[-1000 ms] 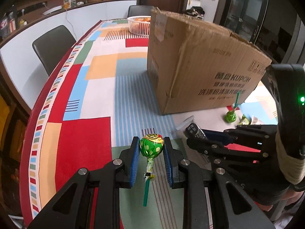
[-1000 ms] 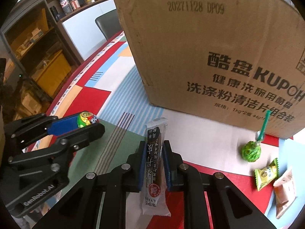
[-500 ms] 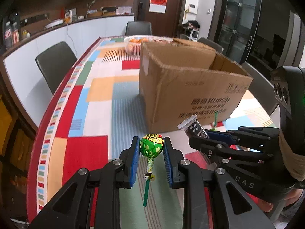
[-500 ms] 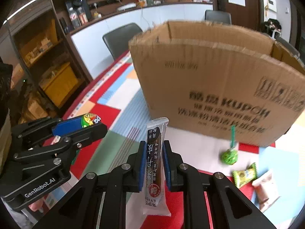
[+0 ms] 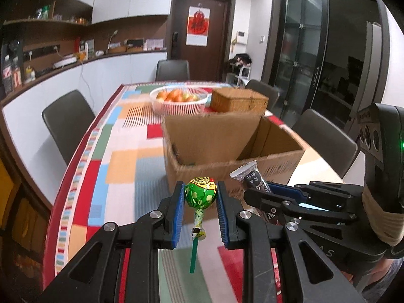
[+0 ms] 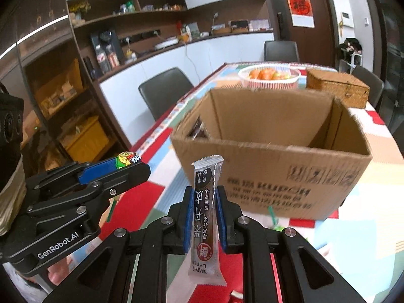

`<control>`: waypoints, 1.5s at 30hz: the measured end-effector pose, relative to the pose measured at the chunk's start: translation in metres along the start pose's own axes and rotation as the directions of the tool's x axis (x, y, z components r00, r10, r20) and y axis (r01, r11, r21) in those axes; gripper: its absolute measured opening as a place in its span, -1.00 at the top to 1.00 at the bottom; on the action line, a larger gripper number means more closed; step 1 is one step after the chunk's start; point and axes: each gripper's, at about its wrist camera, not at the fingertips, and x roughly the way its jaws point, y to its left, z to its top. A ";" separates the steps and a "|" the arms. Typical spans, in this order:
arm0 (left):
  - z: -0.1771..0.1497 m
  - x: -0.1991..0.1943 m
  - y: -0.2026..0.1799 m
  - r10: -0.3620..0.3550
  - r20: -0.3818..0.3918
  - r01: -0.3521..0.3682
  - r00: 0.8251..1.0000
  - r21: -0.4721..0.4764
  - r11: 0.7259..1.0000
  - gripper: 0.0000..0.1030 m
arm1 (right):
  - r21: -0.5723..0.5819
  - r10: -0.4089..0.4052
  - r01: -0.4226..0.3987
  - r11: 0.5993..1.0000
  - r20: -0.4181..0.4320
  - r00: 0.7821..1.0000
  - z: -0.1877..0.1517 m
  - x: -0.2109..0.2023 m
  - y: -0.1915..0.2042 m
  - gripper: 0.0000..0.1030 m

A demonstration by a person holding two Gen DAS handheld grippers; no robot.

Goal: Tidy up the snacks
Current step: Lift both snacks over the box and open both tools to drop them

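My left gripper is shut on a green-wrapped lollipop, its green stick hanging down between the fingers. My right gripper is shut on a long snack bar in a clear and dark wrapper, held upright. Both are raised above the table, in front of an open cardboard box whose inside now shows; something dark lies in its left corner. In the left wrist view the right gripper sits at the right with the bar. In the right wrist view the left gripper is at the left.
A colourful patterned tablecloth covers the long table. Behind the box stand a white basket of fruit and a wicker box. Dark chairs line the sides. A green stick shows by the box's front.
Both grippers have risen with their snacks and now look over the box's rim into it; earlier only its front wall showed. Loose snacks on the table have dropped out of sight.
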 end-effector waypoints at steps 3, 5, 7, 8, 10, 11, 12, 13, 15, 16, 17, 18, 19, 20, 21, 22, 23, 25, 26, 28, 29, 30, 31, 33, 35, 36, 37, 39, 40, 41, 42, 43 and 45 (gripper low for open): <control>0.014 -0.001 -0.008 -0.009 0.027 0.008 1.000 0.013 1.000 0.52 | 0.011 -0.009 0.009 1.000 0.038 0.999 0.011 -0.011 -0.006 0.65; 0.023 0.000 -0.012 -0.014 0.043 0.013 0.999 0.020 1.000 0.52 | 0.019 -0.019 0.018 1.000 0.067 0.998 0.019 -0.019 -0.012 0.65; 0.031 0.001 -0.016 -0.019 0.055 0.018 0.998 0.025 1.000 0.52 | 0.024 -0.029 0.027 0.999 0.092 0.995 0.026 -0.024 -0.017 0.65; 0.036 0.002 -0.018 -0.024 0.060 0.022 0.998 0.027 0.999 0.52 | 0.028 -0.035 0.032 0.999 0.105 0.994 0.031 -0.026 -0.019 0.65; 0.044 0.003 -0.021 -0.031 0.067 0.029 0.997 0.033 0.999 0.52 | 0.034 -0.046 0.042 0.999 0.128 0.991 0.039 -0.031 -0.023 0.65; 0.048 0.005 -0.022 -0.035 0.073 0.032 0.997 0.035 0.999 0.52 | 0.035 -0.050 0.046 0.998 0.136 0.989 0.042 -0.032 -0.024 0.65; 0.052 0.006 -0.023 -0.037 0.077 0.034 0.996 0.036 0.999 0.52 | 0.037 -0.057 0.052 0.998 0.149 0.987 0.047 -0.035 -0.027 0.65; 0.055 0.007 -0.024 -0.039 0.080 0.036 0.996 0.039 0.999 0.52 | 0.038 -0.061 0.056 0.998 0.155 0.986 0.051 -0.036 -0.029 0.65; 0.064 0.009 -0.027 -0.043 0.089 0.039 0.995 0.045 0.998 0.52 | 0.043 -0.069 0.063 0.997 0.172 0.983 0.059 -0.039 -0.033 0.65; 0.067 0.009 -0.029 -0.045 0.093 0.041 0.995 0.047 0.998 0.52 | 0.042 -0.072 0.065 0.997 0.177 0.982 0.062 -0.039 -0.035 0.65; 0.071 0.010 -0.030 -0.045 0.097 0.040 0.994 0.049 0.998 0.52 | 0.041 -0.075 0.069 0.997 0.181 0.981 0.066 -0.039 -0.036 0.65; 0.075 0.012 -0.031 -0.046 0.100 0.041 0.994 0.049 0.998 0.52 | 0.040 -0.079 0.073 0.997 0.189 0.979 0.070 -0.040 -0.037 0.65; 0.078 0.013 -0.031 -0.047 0.101 0.042 0.994 0.050 0.998 0.52 | 0.037 -0.082 0.076 0.996 0.194 0.978 0.074 -0.041 -0.038 0.65; 0.082 0.016 -0.031 -0.047 0.102 0.042 0.994 0.052 0.998 0.52 | 0.037 -0.086 0.080 0.996 0.201 0.976 0.078 -0.042 -0.040 0.65; 0.086 0.019 -0.032 -0.044 0.103 0.039 0.994 0.054 0.998 0.52 | 0.036 -0.088 0.082 0.996 0.206 0.975 0.081 -0.042 -0.041 0.65; 0.089 0.022 -0.032 -0.041 0.105 0.036 0.994 0.056 0.998 0.52 | 0.032 -0.091 0.086 0.996 0.212 0.973 0.085 -0.041 -0.042 0.65; 0.091 0.025 -0.032 -0.041 0.104 0.035 0.994 0.058 0.998 0.52 | 0.031 -0.096 0.091 0.995 0.217 0.971 0.087 -0.041 -0.043 0.65; 0.097 0.033 -0.033 -0.040 0.098 0.034 0.994 0.061 0.998 0.52 | 0.029 -0.099 0.095 0.995 0.220 0.970 0.092 -0.040 -0.047 0.65; 0.097 0.035 -0.033 -0.038 0.094 0.033 0.995 0.062 0.998 0.52 | 0.030 -0.101 0.097 0.995 0.221 0.970 0.094 -0.039 -0.049 0.65; 0.100 0.043 -0.033 -0.038 0.084 0.033 0.996 0.062 0.998 0.52 | 0.030 -0.106 0.101 0.994 0.219 0.970 0.098 -0.036 -0.054 0.65; 0.101 0.049 -0.033 -0.039 0.076 0.035 0.996 0.062 0.998 0.52 | 0.033 -0.108 0.103 0.994 0.217 0.970 0.101 -0.033 -0.057 0.65; 0.101 0.053 -0.032 -0.040 0.070 0.036 0.997 0.061 0.998 0.52 | 0.035 -0.108 0.103 0.994 0.215 0.971 0.103 -0.031 -0.059 0.65; 0.102 0.057 -0.032 -0.040 0.064 0.036 0.997 0.060 0.998 0.52 | 0.036 -0.109 0.104 0.994 0.209 0.972 0.105 -0.028 -0.063 0.65; 0.103 0.066 -0.031 -0.037 0.049 0.034 0.998 0.058 0.998 0.52 | 0.040 -0.113 0.107 0.994 0.203 0.973 0.106 -0.023 -0.068 0.65; 0.103 0.075 -0.029 -0.036 0.035 0.034 0.999 0.056 0.998 0.52 | 0.042 -0.117 0.111 0.993 0.191 0.975 0.109 -0.016 -0.073 0.65; 0.104 0.079 -0.028 -0.035 0.027 0.034 0.999 0.054 0.998 0.52 | 0.045 -0.119 0.113 0.993 0.188 0.975 0.109 -0.014 -0.075 0.65; 0.104 0.084 -0.027 -0.033 0.017 0.032 0.999 0.052 0.998 0.52 | 0.047 -0.123 0.117 0.992 0.182 0.976 0.110 -0.010 -0.077 0.65; 0.106 0.094 -0.026 -0.019 -0.003 0.019 1.000 0.046 0.999 0.51 | 0.054 -0.128 0.121 0.991 0.172 0.977 0.111 -0.005 -0.081 0.65; 0.107 0.099 -0.025 -0.009 -0.012 0.009 1.000 0.043 0.999 0.38 | 0.062 -0.131 0.122 0.991 0.164 0.978 0.112 -0.002 -0.083 0.64; 0.108 0.101 -0.025 -0.003 -0.017 0.004 1.000 0.042 0.999 0.22 | 0.075 -0.135 0.125 0.989 0.152 0.979 0.112 0.002 -0.087 0.64; 0.107 0.102 -0.024 0.004 -0.017 -0.003 1.000 0.040 0.999 0.17 | 0.086 -0.139 0.128 0.988 0.148 0.979 0.113 0.004 -0.089 0.62; 0.107 0.101 -0.024 0.014 -0.015 -0.013 1.000 0.039 0.999 0.12 | 0.103 -0.150 0.137 0.985 0.138 0.979 0.112 0.007 -0.093 0.44; 0.105 0.094 -0.027 0.029 -0.002 -0.029 1.000 0.053 0.998 0.08 | 0.129 -0.166 0.150 0.980 0.121 0.979 0.110 0.009 -0.099 0.17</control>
